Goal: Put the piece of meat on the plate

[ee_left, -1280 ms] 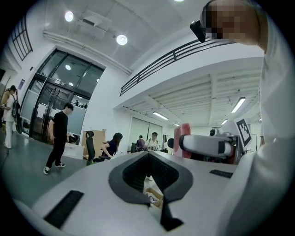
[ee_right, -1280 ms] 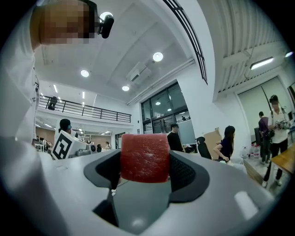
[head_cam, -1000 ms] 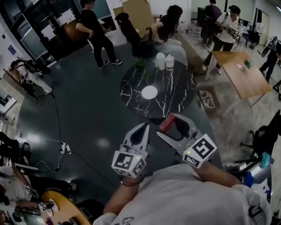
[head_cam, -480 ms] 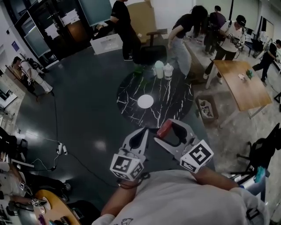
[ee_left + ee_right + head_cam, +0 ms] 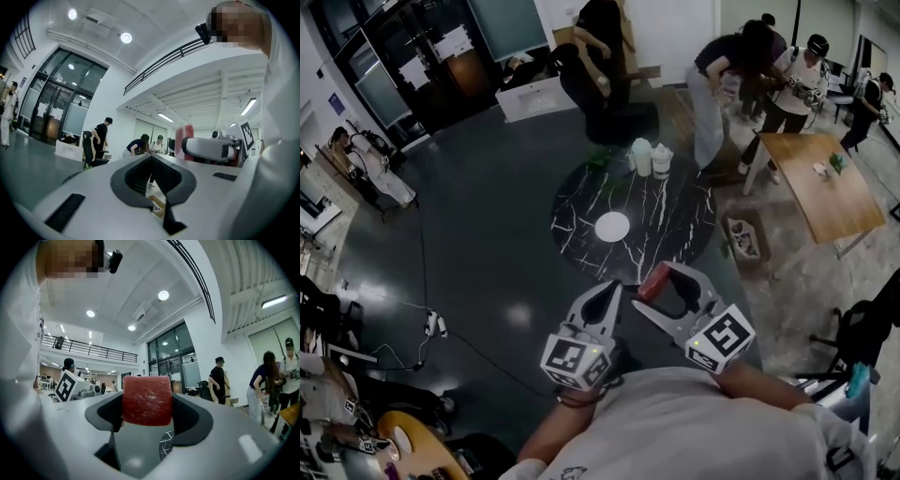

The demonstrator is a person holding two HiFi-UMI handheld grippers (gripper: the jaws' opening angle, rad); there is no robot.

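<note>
My right gripper (image 5: 654, 281) is shut on a red piece of meat (image 5: 653, 279), held up in the air near the front edge of the round black marble table (image 5: 675, 234). In the right gripper view the meat (image 5: 146, 400) sits clamped between the jaws of my right gripper (image 5: 146, 404). A small white plate (image 5: 612, 226) lies near the middle of that table, ahead of both grippers. My left gripper (image 5: 608, 291) hangs beside the right one, shut with nothing in it; in the left gripper view its jaws (image 5: 151, 176) meet and the meat (image 5: 184, 142) shows at the right.
Two white jugs (image 5: 650, 157) stand at the table's far edge. Several people (image 5: 712, 75) move about behind the table. A wooden table (image 5: 820, 183) stands at the right, a cardboard box (image 5: 742, 238) on the floor between. Cables and a power strip (image 5: 436, 323) lie on the dark floor at left.
The view has shifted a little and the people behind the table have walked to the right. Both grippers keep their places, the right still holding the meat.
</note>
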